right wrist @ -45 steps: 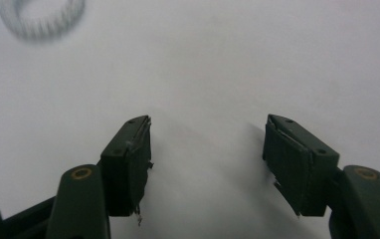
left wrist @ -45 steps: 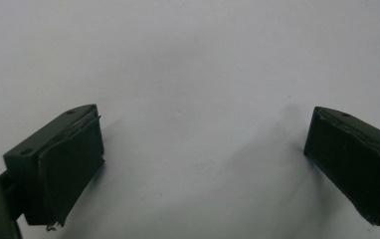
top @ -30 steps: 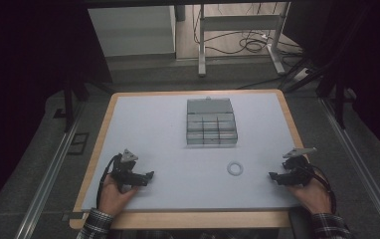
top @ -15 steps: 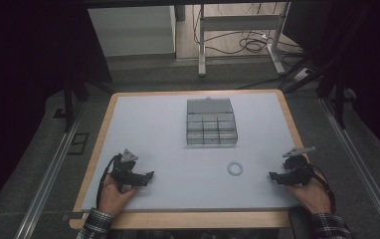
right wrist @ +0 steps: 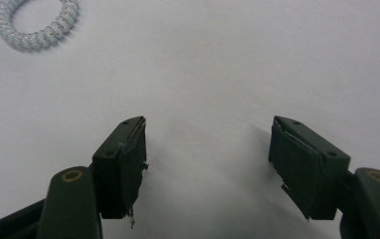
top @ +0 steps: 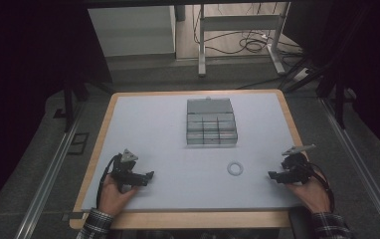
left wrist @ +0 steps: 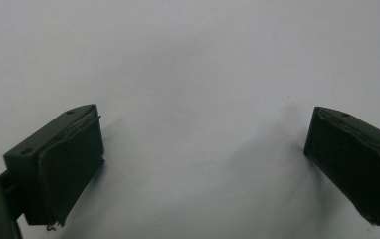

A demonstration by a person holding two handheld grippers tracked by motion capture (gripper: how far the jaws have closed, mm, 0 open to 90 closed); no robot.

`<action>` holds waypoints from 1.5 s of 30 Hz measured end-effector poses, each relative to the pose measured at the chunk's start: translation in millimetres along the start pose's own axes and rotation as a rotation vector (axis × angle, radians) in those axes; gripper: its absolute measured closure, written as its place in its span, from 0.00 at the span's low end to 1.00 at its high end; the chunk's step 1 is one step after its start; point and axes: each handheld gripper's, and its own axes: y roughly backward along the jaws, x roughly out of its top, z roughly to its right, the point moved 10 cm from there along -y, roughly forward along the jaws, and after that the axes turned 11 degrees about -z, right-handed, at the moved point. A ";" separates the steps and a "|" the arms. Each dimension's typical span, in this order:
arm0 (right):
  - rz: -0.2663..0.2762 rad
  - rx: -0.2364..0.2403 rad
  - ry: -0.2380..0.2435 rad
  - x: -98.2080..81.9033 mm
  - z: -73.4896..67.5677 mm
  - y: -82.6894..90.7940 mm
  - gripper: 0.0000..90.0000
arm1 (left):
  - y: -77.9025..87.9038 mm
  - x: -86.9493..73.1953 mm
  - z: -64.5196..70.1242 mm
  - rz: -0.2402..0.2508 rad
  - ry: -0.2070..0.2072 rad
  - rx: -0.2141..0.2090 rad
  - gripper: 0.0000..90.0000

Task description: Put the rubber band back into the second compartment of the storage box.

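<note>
A white coiled hair tie (top: 236, 169) lies flat on the pale table, right of centre; the right gripper view has the hair tie (right wrist: 35, 24) at its top left. My right gripper (top: 273, 175) rests near the table's front right corner, a hand's width right of the tie, jaws apart over bare surface (right wrist: 207, 149). My left gripper (top: 149, 176) rests near the front left, pointing toward the middle, jaws wide apart with nothing between them (left wrist: 203, 149). A clear compartment box (top: 211, 123) with its lid raised stands behind the tie at the table's middle back.
The table (top: 143, 124) has a wooden rim (top: 188, 219) along its front. Beyond the far edge are a metal stand's legs (top: 237, 30) and cables (top: 250, 46) on the floor. Dark rails run along both sides.
</note>
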 end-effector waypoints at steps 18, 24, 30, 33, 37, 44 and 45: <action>-0.059 -0.005 0.074 12.1 -8.0 2.7 0.45 | 0.0 -0.1 0.1 0.000 0.000 0.000 0.03; -0.066 0.008 0.084 18.5 -10.7 3.5 0.50 | 0.0 0.0 0.1 0.000 0.000 0.000 0.03; -0.078 0.028 0.090 28.0 -14.3 1.3 0.56 | -0.1 0.0 0.2 0.000 0.001 -0.001 0.03; -0.085 0.034 0.097 32.8 -16.7 -0.1 0.58 | 0.0 0.0 0.1 0.000 0.001 -0.001 0.03; -0.092 0.041 0.107 38.1 -20.2 -0.2 0.62 | 0.0 -0.1 0.1 0.000 0.000 0.000 0.03; -0.118 0.068 0.144 51.0 -32.4 -2.4 0.70 | 0.0 -0.1 0.1 0.000 0.000 -0.001 0.03; -0.120 0.073 0.142 52.0 -33.8 -3.0 0.71 | 0.0 -0.1 0.1 0.000 0.000 -0.001 0.03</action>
